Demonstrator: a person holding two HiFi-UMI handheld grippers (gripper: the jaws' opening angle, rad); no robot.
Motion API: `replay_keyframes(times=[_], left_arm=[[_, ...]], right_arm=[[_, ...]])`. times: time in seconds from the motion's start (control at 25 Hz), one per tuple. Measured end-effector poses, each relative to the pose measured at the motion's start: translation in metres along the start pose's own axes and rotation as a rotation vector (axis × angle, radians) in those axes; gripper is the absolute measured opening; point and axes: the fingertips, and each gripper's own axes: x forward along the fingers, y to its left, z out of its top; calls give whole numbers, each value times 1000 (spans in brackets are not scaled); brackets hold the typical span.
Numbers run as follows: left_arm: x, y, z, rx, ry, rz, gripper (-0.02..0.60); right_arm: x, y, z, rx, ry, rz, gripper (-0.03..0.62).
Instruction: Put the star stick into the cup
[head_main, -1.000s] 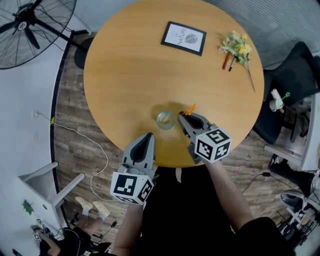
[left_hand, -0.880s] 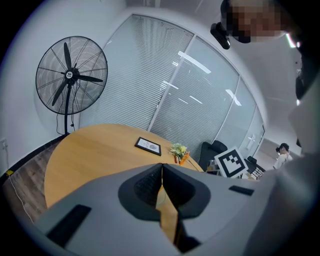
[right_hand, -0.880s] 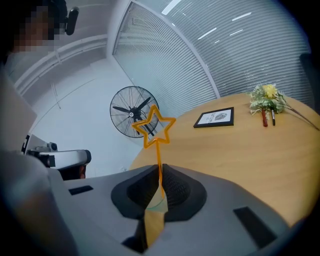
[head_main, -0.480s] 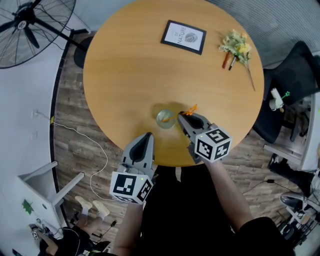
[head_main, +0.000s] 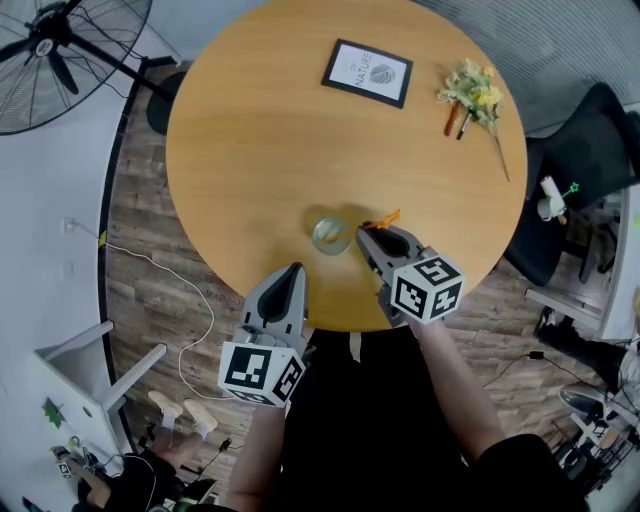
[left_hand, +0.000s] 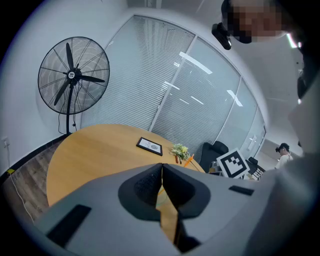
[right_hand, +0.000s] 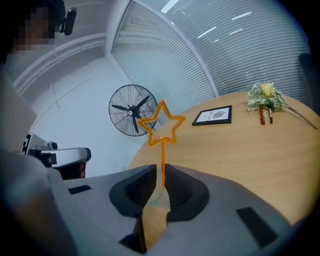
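Shifting the right gripper (head_main: 366, 236) a tiny bit since before, pinching the star stick (right_hand: 162, 155) upright between its jaws, just beside the cup (head_main: 331, 237) on the table (head_main: 260, 130). Keeping the left gripper (head_main: 293, 270) closed tight, holding nothing.

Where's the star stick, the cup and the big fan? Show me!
star stick (right_hand: 162, 159): right gripper view, on its thin orange stem under the star.
cup (head_main: 322, 240): head view, on the glass near its left rim.
fan (left_hand: 73, 75): left gripper view, on the hub of the blades.
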Motion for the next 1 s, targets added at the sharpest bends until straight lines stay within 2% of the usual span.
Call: replay_keyframes(times=[0.28, 1.0], left_arm=[[-1, 0, -1, 1, 1, -1, 0], [-9, -6, 3, 18, -27, -28, 0]], right_arm=[[-1, -1, -3, 9, 3, -6, 86], [-16, 3, -2, 9, -11, -27, 89]])
